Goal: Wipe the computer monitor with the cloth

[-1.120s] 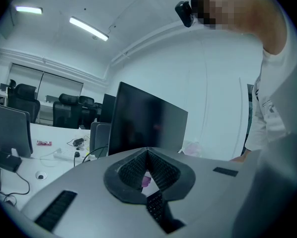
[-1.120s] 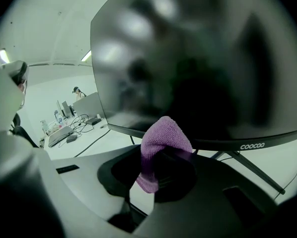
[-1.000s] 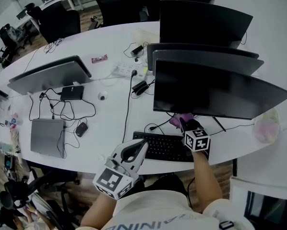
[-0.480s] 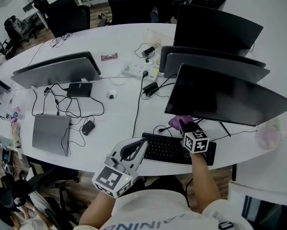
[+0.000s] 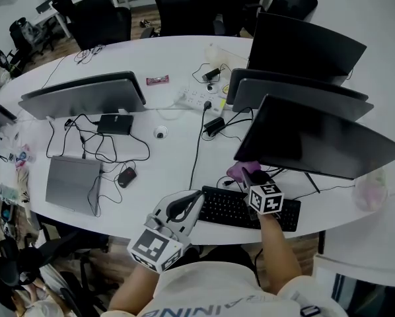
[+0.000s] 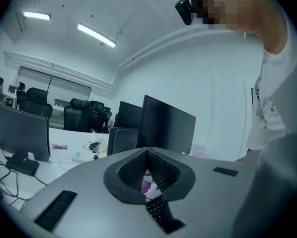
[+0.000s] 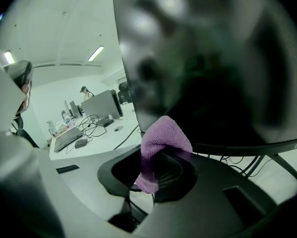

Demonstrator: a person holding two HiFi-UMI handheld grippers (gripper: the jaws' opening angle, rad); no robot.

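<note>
My right gripper point(image 7: 156, 167) is clamped on a bunched purple terry cloth point(image 7: 161, 138), whose rounded wad stands up past the jaw tips. It sits at the lower left corner of the large black flat computer monitor point(image 5: 316, 140) nearest me, by the near edge of the white curved desk point(image 5: 164, 164). From the right gripper view the wad sits just in front of the dark screen. I cannot tell whether it is touching the glass.

Below that gripper lies a black keyboard point(image 5: 230, 207), along the same near edge. My left gripper point(image 6: 147, 155) hangs off the near edge of the desk to the keyboard's left, its jaws closed tip to tip on nothing.

I judge the cloth to be light, soft and limp. It will flop and fold unless it is pinched through a thick fold, as it is here, leaving a padded bulge ahead of the jaws to meet the screen. If the grip were nearer a loose edge, the hard jaw tips would risk reaching the panel.

The monitor looks thin and wide on a slim stand, so I expect it to rock or tilt under a firm push. Its screen is probably easy to mark. Gentle, even strokes across the screen from this corner seem the safe course.
</note>
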